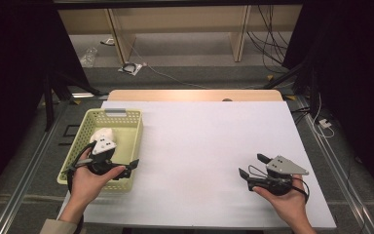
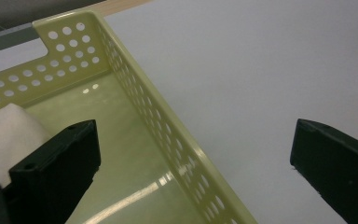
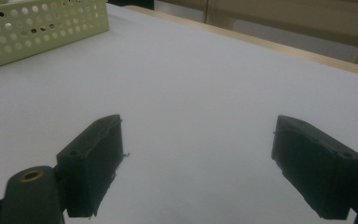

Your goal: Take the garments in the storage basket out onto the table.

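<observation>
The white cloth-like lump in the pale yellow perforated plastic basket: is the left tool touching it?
Cannot tell. In the left gripper view, one jaw of the left tool overlaps the white lump, hiding any gap.

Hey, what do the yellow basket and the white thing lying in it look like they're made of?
The basket looks like moulded plastic, pale yellow-green: even rows of punched holes in the walls and a glossy floor that mirrors the light. The white thing looks matte and soft-edged, perhaps cloth or foam; too little shows to be sure.
</observation>
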`<action>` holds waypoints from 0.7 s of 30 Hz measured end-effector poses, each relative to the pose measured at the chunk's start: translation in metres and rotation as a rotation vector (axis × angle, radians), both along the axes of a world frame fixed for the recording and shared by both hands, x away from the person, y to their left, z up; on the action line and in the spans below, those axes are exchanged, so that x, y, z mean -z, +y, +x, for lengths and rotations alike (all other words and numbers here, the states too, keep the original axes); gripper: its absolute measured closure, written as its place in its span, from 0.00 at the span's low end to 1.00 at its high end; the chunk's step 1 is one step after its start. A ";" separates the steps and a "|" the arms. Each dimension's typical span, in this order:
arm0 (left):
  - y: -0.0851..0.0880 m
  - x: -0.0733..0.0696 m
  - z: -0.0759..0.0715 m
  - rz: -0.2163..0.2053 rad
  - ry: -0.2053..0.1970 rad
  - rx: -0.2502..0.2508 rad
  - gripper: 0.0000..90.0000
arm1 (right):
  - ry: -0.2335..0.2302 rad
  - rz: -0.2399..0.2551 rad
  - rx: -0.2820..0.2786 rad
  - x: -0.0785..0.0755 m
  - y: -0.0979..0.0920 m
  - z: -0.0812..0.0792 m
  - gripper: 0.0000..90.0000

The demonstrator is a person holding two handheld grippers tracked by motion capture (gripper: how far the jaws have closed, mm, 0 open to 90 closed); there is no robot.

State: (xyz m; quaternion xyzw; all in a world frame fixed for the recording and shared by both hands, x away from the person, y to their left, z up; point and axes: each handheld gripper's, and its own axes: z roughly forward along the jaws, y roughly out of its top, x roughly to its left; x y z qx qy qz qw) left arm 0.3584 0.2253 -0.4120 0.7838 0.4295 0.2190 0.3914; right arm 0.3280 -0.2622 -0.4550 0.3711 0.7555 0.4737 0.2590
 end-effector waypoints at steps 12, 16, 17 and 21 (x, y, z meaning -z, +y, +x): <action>0.013 0.001 0.013 0.032 0.009 -0.082 0.04 | 0.005 0.005 0.002 0.002 0.001 0.004 0.19; 0.022 0.003 0.020 0.040 0.024 -0.117 0.04 | 0.008 0.007 -0.003 0.003 0.004 0.005 0.19; 0.024 0.003 0.022 0.048 0.026 -0.127 0.04 | 0.011 0.005 -0.005 0.003 0.004 0.005 0.19; 0.032 0.004 0.032 0.063 0.042 -0.163 0.04 | 0.011 0.000 -0.008 0.003 0.004 0.005 0.19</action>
